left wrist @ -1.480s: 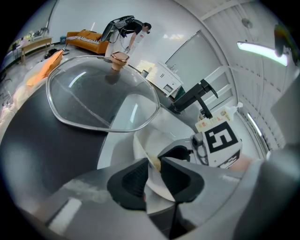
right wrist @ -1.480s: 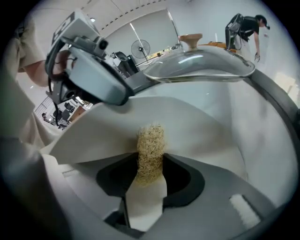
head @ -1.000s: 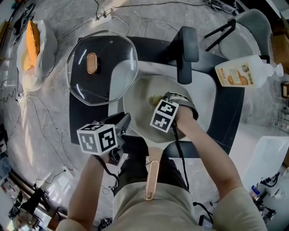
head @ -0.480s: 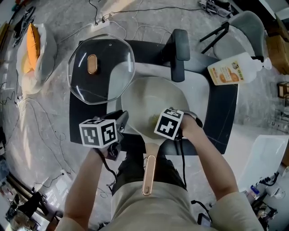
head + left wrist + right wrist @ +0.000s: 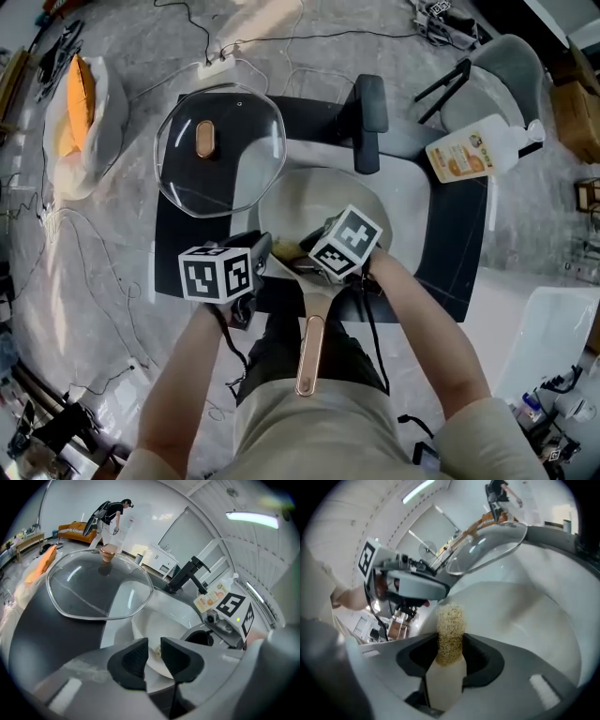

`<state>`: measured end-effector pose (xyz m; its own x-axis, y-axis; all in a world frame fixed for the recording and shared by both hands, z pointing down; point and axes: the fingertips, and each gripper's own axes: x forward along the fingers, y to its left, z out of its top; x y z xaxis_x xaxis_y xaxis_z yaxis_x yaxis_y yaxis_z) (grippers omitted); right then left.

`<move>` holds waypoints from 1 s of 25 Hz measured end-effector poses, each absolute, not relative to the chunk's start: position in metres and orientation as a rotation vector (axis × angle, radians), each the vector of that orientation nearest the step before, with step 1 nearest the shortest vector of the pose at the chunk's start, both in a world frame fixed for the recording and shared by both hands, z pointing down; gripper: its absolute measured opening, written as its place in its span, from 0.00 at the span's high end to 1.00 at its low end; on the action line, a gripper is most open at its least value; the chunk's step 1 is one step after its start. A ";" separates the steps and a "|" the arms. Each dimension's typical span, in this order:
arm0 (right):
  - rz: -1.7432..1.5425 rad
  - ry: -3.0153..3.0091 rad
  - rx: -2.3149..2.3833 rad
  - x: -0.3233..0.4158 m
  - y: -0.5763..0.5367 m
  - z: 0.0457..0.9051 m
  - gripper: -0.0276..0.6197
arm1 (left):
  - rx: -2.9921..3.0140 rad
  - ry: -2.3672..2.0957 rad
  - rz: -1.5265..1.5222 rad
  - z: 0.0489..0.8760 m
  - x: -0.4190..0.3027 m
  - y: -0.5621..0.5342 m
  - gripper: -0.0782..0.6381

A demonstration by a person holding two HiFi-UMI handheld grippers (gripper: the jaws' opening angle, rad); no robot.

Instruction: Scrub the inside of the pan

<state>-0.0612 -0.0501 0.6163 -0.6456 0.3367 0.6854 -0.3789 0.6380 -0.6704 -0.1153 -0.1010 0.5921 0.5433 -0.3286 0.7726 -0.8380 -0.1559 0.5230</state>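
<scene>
The pan [image 5: 319,202], white inside with a copper-coloured handle [image 5: 309,361], sits in the sink in front of me. My left gripper [image 5: 262,248] stands at the pan's near left rim, its jaws closed on that rim with only a thin gap [image 5: 152,653]. My right gripper [image 5: 298,255] is shut on a scrub pad [image 5: 450,625], white with a tan fibrous end. The pad presses against the pan's inner wall [image 5: 520,616] close to the left gripper [image 5: 410,581]. In the head view the pad [image 5: 286,251] shows as a yellowish patch between the two grippers.
A glass lid [image 5: 220,155] with a copper knob lies on the dark counter at the back left, overlapping the sink's edge. A black tap [image 5: 368,111] stands behind the pan. A dish soap bottle [image 5: 464,155] lies to the right, and cables run behind.
My right gripper has swept with the scrub pad from the pan's middle to its near side, then left toward the left gripper. The left gripper has stayed at the rim.
</scene>
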 end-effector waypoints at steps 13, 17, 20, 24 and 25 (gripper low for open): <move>1.054 -2.396 0.736 -0.026 -0.118 0.498 0.70 | 1.989 -1.163 0.451 0.479 -0.136 -0.137 0.76; 0.893 -2.445 0.906 -0.008 -0.124 0.449 0.70 | 2.053 -1.165 0.400 0.434 -0.135 -0.138 0.77; 0.734 -2.491 1.016 0.002 -0.131 0.406 0.70 | 2.145 -1.176 0.363 0.396 -0.131 -0.145 0.79; 0.629 -2.557 1.103 0.012 -0.129 0.351 0.70 | 2.243 -1.183 0.321 0.351 -0.123 -0.144 0.81; 0.596 -2.571 1.124 0.014 -0.128 0.338 0.70 | 2.270 -1.191 0.314 0.339 -0.122 -0.144 0.81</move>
<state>0.0141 -0.1279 0.3381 -0.6617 -0.6332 0.4015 -0.7452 0.6141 -0.2599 -0.1222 -0.1439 0.3388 0.5795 -0.6846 0.4422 -0.8136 -0.4545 0.3625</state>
